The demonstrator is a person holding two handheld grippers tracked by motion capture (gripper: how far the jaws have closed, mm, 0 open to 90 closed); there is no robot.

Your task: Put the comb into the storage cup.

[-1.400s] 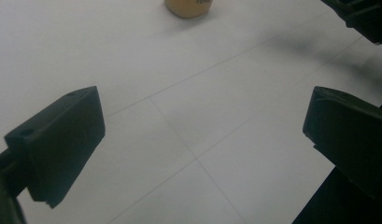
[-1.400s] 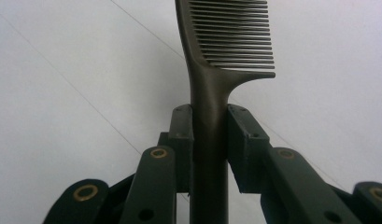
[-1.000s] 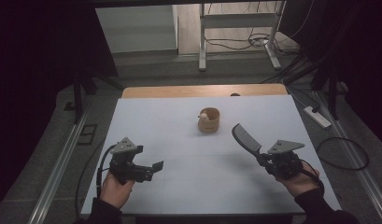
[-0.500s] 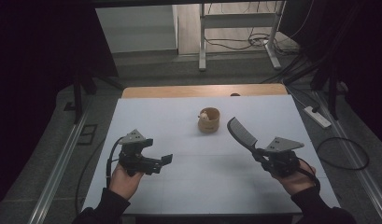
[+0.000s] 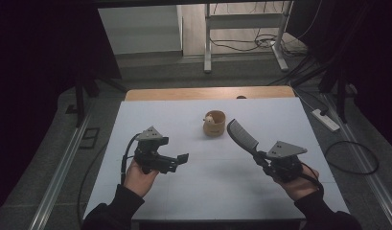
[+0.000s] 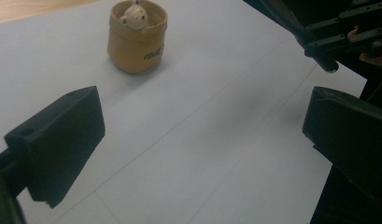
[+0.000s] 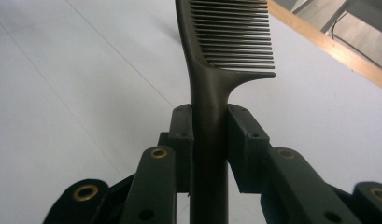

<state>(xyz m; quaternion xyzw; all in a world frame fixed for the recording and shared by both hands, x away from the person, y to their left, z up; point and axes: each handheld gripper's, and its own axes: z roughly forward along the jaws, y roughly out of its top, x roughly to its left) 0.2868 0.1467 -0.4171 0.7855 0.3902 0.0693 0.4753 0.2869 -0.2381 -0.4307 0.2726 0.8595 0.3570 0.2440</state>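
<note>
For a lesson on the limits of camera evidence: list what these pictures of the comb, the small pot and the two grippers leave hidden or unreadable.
- Comb: the right gripper view's top edge cuts off its tip; the right gripper hides the handle's lower end.
- Pot: its dark lettering is too small to read in the left gripper view; the pot's wall hides the bear figure below its head.
- Left gripper: jaw bases cut off by the view's edges.

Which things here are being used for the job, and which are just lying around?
In use:
- black plastic comb, clamped by its handle in the right tool
- tan round pot with a small bear figure inside, nearest the comb
- left tool, open, holding nothing

Lying about:
- white power strip on the floor
- metal frame behind the table
</note>
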